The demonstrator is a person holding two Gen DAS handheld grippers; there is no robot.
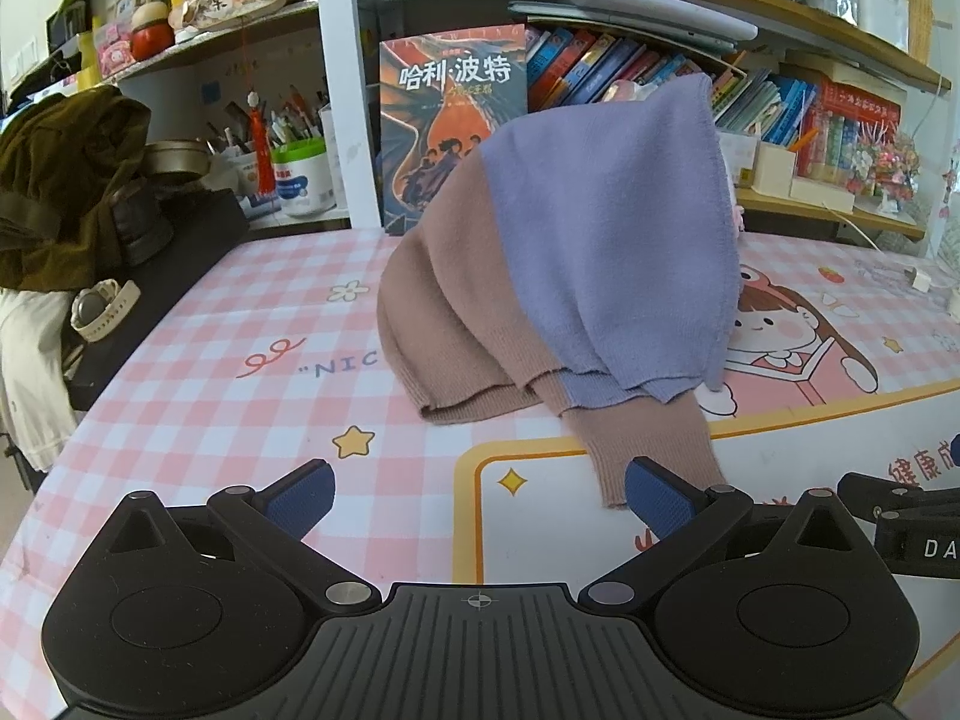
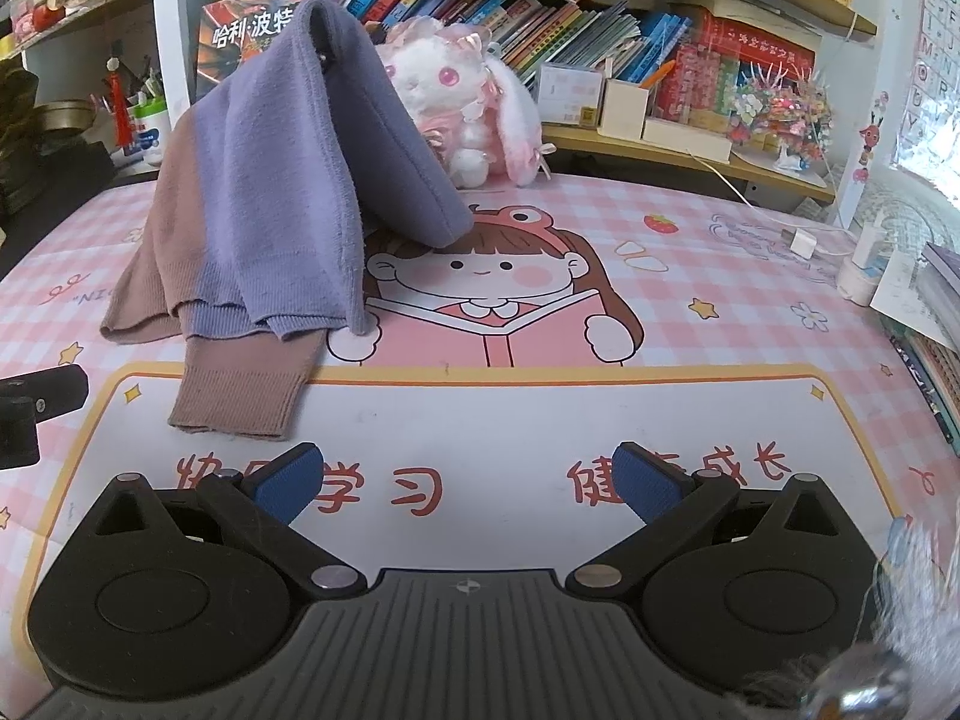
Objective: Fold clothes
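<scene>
Sweater draped before plush rabbit, book, shelves behind.

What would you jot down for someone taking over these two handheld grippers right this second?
Left gripper: open, empty, low over the table mat, just short of the brown cuff.
Right gripper: open, empty, over the mat's white panel, to the right of the cuff.
Sweater, purple and brown: peaked up like a tent at the back of the table; what props it up is hidden. One sleeve trails toward the grippers. A plush rabbit sits behind it.
Done: no fold visible.
Left: pull it down, spread it flat, then fold, probably starting from that sleeve.
</scene>
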